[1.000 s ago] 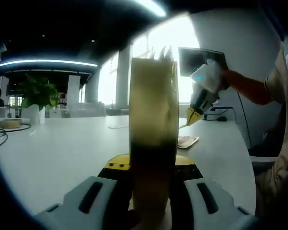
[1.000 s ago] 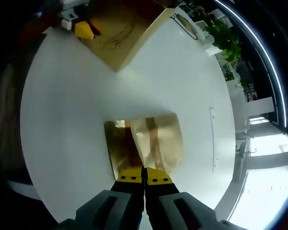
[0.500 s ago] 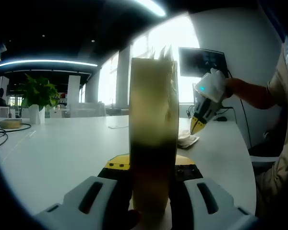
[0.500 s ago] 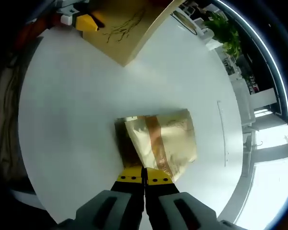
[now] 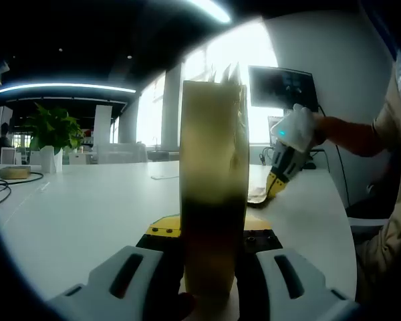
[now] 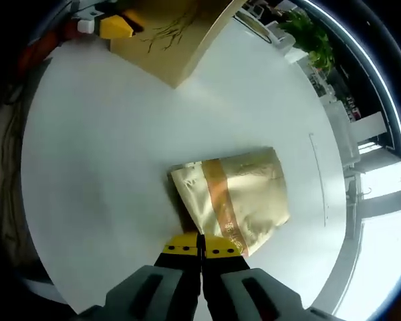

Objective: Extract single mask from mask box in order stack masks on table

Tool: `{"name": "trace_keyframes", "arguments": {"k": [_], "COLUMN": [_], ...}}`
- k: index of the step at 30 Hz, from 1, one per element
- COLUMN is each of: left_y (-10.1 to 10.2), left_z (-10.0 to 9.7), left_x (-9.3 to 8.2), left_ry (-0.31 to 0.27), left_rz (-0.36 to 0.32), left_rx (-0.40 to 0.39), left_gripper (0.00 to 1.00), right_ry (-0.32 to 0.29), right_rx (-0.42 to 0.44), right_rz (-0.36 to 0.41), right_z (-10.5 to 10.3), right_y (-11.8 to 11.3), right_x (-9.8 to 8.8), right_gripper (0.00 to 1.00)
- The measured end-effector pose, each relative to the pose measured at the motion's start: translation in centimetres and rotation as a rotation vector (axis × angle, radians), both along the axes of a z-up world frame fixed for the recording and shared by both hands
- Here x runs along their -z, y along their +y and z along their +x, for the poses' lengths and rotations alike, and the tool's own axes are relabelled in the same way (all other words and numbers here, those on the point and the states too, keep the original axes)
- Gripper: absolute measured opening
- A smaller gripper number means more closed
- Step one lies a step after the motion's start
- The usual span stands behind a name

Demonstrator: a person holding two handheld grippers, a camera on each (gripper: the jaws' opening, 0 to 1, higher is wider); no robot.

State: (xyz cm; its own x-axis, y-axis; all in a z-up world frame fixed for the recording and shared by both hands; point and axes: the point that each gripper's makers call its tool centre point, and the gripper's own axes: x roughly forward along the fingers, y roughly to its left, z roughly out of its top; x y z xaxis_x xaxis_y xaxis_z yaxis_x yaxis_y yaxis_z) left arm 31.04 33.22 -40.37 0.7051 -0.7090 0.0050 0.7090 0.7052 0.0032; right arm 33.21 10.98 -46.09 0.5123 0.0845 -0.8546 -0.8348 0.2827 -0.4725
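Right tongs (image 6: 200,249), pressed together on a mask packet's (image 6: 237,200) edge, have lowered it onto the table (image 6: 107,167) at frame centre. Left tongs (image 5: 210,234) pinch the mask box (image 5: 212,187) upright, so letting go looks next.

Gold mask pkt (image 6: 235,200) flat; mask box (image 5: 212,194) upright

in the left gripper view, the tall tan cardboard mask box (image 5: 212,187) stands upright between the jaws of the left gripper (image 5: 210,264), on the big white table (image 5: 87,207). to its right and farther back, the right gripper (image 5: 279,182) tips down onto a flat wrapped mask (image 5: 258,194) lying on the table. a green plant in a white pot (image 5: 50,137) stands far back on the left.

in the right gripper view, the mask (image 6: 230,200) lies just in front of the right gripper (image 6: 201,245), with the box (image 6: 174,37) well beyond it.
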Motion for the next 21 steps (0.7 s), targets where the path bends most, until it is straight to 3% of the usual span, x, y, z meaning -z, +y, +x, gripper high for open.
{"name": "trace_keyframes", "arguments": {"k": [5, 10, 12, 21], "left_y": [0.0, 0.0, 0.0, 0.0], "left_z": [0.0, 0.0, 0.0, 0.0], "left_x": [0.0, 0.0, 0.0, 0.0], "left_ry": [0.0, 0.0, 0.0, 0.0], "left_rz": [0.001, 0.001, 0.001, 0.001], "left_rx": [-0.001, -0.001, -0.001, -0.001], "left_gripper": [0.19, 0.19, 0.19, 0.19], "right_ry": [0.0, 0.002, -0.026, -0.022], "right_rx": [0.037, 0.022, -0.029, -0.016], "right_rz": [0.026, 0.034, 0.028, 0.1], "right_z": [0.0, -0.1, 0.2, -0.5], "right_y": [0.1, 0.3, 0.5, 0.7], "right_x": [-0.1, 0.0, -0.4, -1.1], "right_gripper": [0.0, 0.0, 0.05, 0.16]}}
